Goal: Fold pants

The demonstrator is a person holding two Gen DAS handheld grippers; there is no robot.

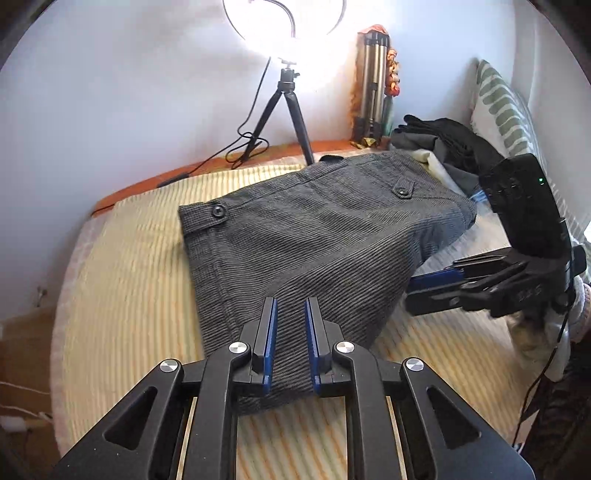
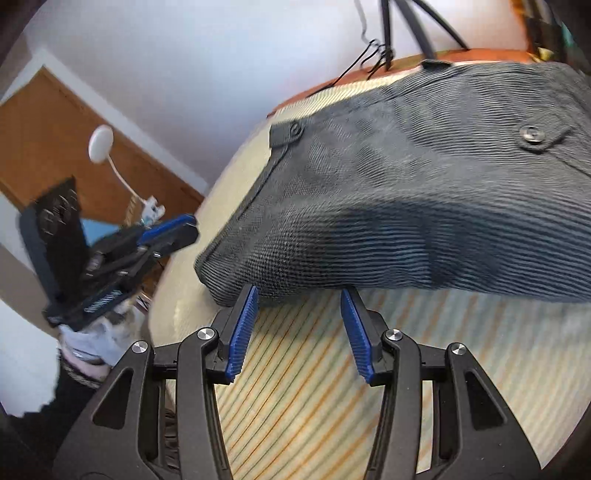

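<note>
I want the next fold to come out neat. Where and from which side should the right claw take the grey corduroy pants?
Probably the near folded edge of the grey corduroy pants. It bulges slightly off the striped bed cover, so the open right claw, just in front, could slide in low from the near side.

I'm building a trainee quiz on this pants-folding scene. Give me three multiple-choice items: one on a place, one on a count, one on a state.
1. Where does the ring light stand?
A. on the pants
B. beyond the pants, by the wall
C. on the pillow

2. How many buttons show on the pants?
A. two
B. four
C. none

3. The right hand-held gripper's jaws are:
A. clamped on the pants
B. open
C. out of view

Key:
1. B: the ring light rises behind the pants.
2. A: two buttons show at the waistband.
3. B: the right hand-held gripper has its pads apart at the pants' edge.
</note>
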